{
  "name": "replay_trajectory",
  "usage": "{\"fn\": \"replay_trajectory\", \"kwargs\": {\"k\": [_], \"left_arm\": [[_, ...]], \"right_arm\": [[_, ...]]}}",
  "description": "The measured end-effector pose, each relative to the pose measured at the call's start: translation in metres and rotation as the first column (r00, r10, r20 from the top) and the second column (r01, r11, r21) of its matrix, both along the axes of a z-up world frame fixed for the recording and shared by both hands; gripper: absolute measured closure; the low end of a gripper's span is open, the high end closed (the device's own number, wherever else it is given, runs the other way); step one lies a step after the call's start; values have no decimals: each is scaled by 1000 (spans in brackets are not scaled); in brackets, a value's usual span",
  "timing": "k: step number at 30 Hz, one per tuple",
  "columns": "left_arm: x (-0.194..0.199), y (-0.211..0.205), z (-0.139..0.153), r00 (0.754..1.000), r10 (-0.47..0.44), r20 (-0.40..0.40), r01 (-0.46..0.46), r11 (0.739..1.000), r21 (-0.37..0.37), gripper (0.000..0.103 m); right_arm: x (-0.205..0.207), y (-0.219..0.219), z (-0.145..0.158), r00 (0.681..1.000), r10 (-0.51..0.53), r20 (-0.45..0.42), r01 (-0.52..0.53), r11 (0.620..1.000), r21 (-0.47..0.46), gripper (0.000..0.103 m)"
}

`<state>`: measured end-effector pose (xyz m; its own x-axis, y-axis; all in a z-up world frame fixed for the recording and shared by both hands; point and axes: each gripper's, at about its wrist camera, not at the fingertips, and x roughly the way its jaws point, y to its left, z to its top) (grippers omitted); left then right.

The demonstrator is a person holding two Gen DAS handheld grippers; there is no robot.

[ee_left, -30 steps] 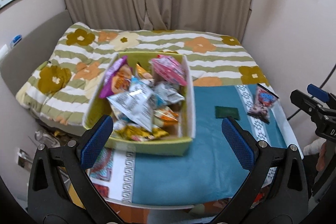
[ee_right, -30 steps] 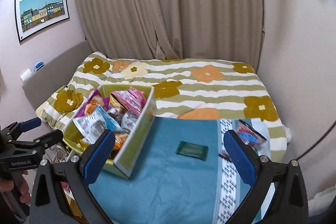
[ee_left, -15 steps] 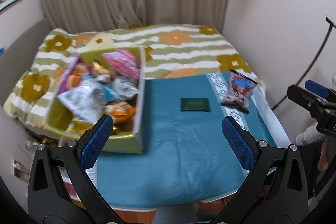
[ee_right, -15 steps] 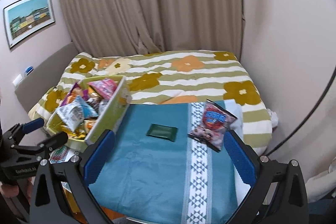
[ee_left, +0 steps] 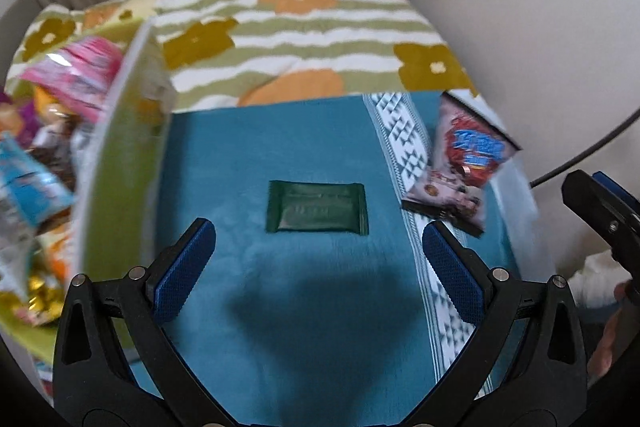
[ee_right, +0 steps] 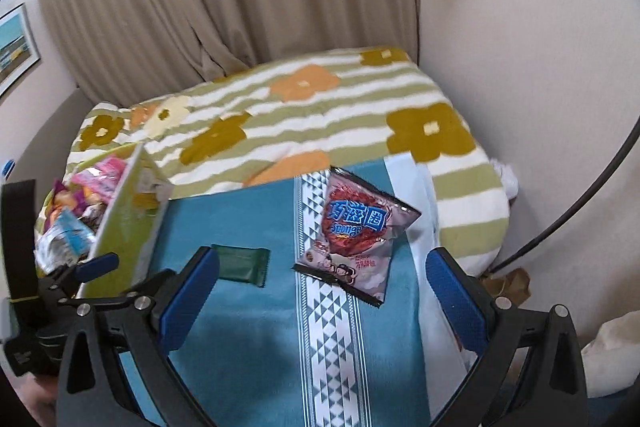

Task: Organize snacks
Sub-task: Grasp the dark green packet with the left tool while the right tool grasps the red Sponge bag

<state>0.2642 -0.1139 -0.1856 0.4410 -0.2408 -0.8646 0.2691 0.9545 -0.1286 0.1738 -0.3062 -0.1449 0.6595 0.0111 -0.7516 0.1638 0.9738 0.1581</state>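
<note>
Snacks were found in two places: most lay heaped in the green box (ee_left: 120, 163) at the left, while two packets lay loose on the teal cloth (ee_left: 304, 307). The cloth covered the near end of a bed with a flowered quilt (ee_right: 320, 115), apparently to give a flat sorting surface. The box stood at the cloth's left edge, its contents largely cut off by the frame and blurred (individual packets could not be identified). The larger loose item, a red and pink snack bag (ee_right: 354, 233), lay across the patterned white band at the right, within the right gripper's (ee_right: 320, 299) line of approach. The smaller, a dark green wrapped bar (ee_left: 317, 207), lay flat mid-cloth, directly ahead of the left gripper (ee_left: 318, 255). Both grippers hovered above the cloth with jaws spread wide and nothing between them, judged ready for a pick. Print on the green bar was illegible; a dark cable at the far right was only partly visible.
</note>
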Motion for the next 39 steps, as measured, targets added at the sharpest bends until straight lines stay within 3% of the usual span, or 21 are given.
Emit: {"fn": "replay_trajectory", "kwargs": {"k": [4, 8, 18, 22, 32, 37, 39], "left_arm": [[22, -18, -38, 999, -4, -53, 6, 999, 39, 0], [32, -32, -65, 998, -15, -56, 21, 995, 97, 0], [49, -36, -106, 995, 2, -104, 12, 991, 133, 1], [45, -35, -107, 997, -21, -73, 31, 991, 133, 3], [52, -28, -100, 998, -27, -53, 34, 992, 118, 26], [53, -27, -98, 998, -39, -51, 45, 992, 122, 30], [54, -27, -98, 998, -38, -50, 44, 991, 123, 31]], "right_arm": [[27, -10, -31, 998, -19, -53, 20, 1000, 7, 0], [43, -16, -53, 996, -36, -87, 37, 999, 13, 0], [69, -19, -90, 988, -64, -138, 63, 998, -11, 0], [76, -19, -99, 988, -69, -139, 68, 998, -9, 0], [92, -15, -114, 986, -56, -157, 54, 998, -18, 0], [97, -14, -119, 986, -49, -161, 46, 999, -17, 1], [100, -13, -122, 985, -43, -167, 41, 999, -16, 7]]}}
